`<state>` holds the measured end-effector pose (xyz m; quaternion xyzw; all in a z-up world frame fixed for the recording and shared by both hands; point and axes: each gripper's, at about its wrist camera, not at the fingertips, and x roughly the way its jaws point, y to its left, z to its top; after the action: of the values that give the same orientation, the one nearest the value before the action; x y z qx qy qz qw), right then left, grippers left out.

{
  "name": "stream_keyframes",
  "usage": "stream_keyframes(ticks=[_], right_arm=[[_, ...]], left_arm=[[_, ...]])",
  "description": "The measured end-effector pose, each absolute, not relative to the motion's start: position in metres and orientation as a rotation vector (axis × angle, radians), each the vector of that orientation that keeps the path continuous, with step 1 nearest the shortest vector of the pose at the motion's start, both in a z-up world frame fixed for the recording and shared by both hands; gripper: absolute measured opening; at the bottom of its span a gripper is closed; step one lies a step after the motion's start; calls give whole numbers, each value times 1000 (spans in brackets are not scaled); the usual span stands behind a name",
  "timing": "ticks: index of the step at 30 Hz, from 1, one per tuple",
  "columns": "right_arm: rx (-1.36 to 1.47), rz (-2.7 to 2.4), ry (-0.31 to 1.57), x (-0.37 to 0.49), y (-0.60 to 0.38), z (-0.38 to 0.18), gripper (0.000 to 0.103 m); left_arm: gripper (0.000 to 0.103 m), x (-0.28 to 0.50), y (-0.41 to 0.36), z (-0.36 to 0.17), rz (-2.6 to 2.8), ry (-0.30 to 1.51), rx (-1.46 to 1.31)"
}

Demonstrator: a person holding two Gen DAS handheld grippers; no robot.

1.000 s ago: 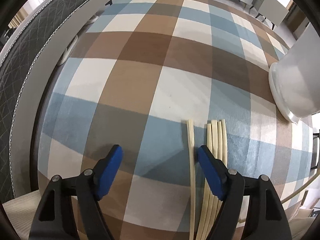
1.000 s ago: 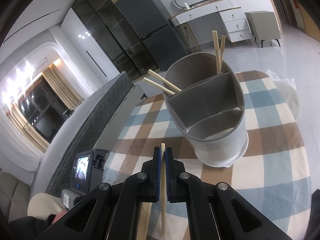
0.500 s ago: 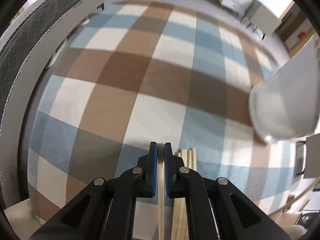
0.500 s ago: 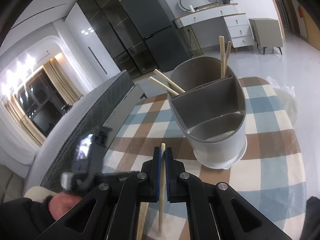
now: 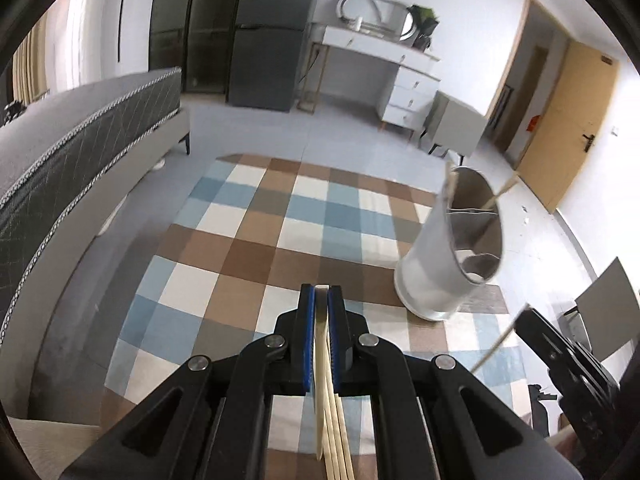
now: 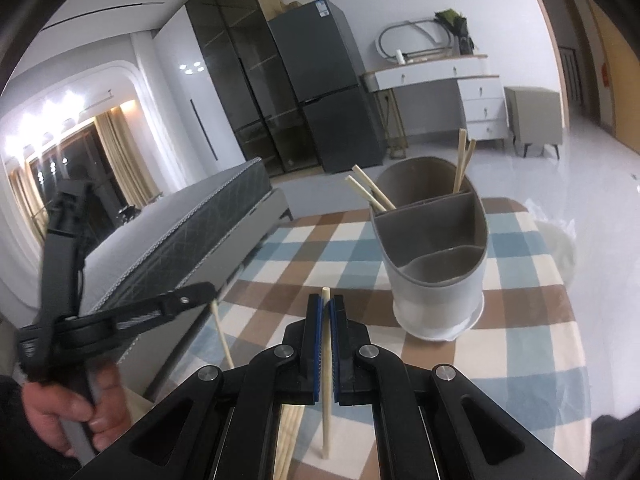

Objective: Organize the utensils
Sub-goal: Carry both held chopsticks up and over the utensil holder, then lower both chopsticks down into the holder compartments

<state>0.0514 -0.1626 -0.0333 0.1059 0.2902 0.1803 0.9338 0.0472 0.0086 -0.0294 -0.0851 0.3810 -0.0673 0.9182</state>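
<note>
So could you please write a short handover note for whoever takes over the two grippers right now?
Left gripper: shut on one chopstick, lifted off the table.
Right gripper: shut on another chopstick.
Utensil holder stands on the checked tablecloth, ahead and to the right of the right gripper.
Done: four chopsticks stand in its far compartment; the other two look empty.
Left: drop in both held chopsticks, then the loose chopsticks still on the table.

Both views heavy fisheye, black vignette at corners, straight lines bowed near the rim. Left wrist view: even daylight, motion blur on the utensil holder (image 5: 452,248). Right wrist view: dimmer, blown-out ceiling lights (image 6: 48,120) upper left, the left gripper (image 6: 200,292) smeared, glare on the floor (image 6: 592,160)
</note>
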Motion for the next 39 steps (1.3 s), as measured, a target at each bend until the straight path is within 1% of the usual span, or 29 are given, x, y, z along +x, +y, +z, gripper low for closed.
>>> stream_keyframes(ticks=[4, 19, 31, 39], right_arm=[[206, 347, 574, 40, -160, -28, 3], [246, 279, 532, 20, -177, -8, 3], [267, 226, 474, 35, -217, 29, 3], [241, 216, 399, 60, -238, 74, 3]], left_arm=[[2, 35, 11, -25, -152, 764, -170], [2, 28, 6, 3, -192, 799, -153], [1, 41, -24, 52, -335, 782, -195], [1, 69, -41, 96, -418, 743, -267]])
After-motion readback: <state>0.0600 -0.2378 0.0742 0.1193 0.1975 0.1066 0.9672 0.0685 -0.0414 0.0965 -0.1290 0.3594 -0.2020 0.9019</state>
